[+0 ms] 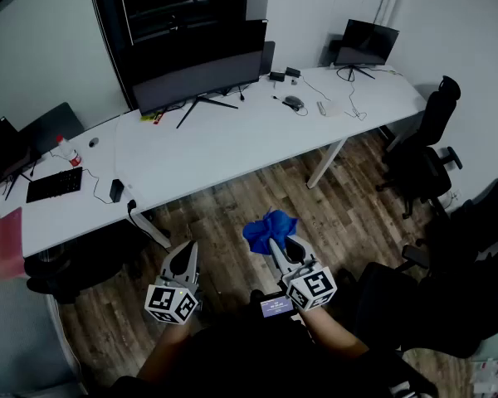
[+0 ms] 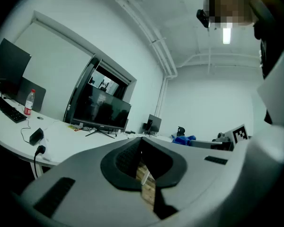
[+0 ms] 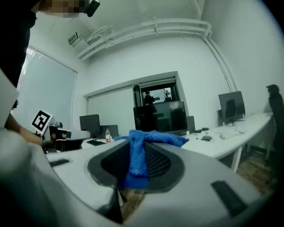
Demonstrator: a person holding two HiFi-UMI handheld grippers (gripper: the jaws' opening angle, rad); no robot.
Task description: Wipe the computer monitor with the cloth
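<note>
A wood-plank floor (image 1: pixel 349 197) fills the lower part of the head view, and a long white desk (image 1: pixel 232 148) runs across it from 9 o'clock up to 1 o'clock. Black office chairs (image 1: pixel 423 152) stand off the desk's end at 3 o'clock. The computer monitor (image 1: pixel 201 77), wide and dark, stands on a splayed foot at the back of the desk near 11 o'clock, well apart from both grippers. A smaller monitor (image 1: pixel 365 41) sits at the far end of the desk toward 1 o'clock. A black keyboard (image 1: pixel 54 184) lies on the desk at 9 o'clock. The left gripper (image 1: pixel 187 249) is held over the floor at 7 o'clock; the left gripper view shows its jaws closed together with nothing between them. The right gripper (image 1: pixel 275 242) is just beside it at 6 o'clock, its jaws clamped on the blue cloth (image 1: pixel 270 226), which bunches out past the tips and hangs in the air in front of the desk edge, touching neither desk nor monitor. A small red-capped bottle (image 1: pixel 66 149) stands behind the keyboard at 9 o'clock.
</note>
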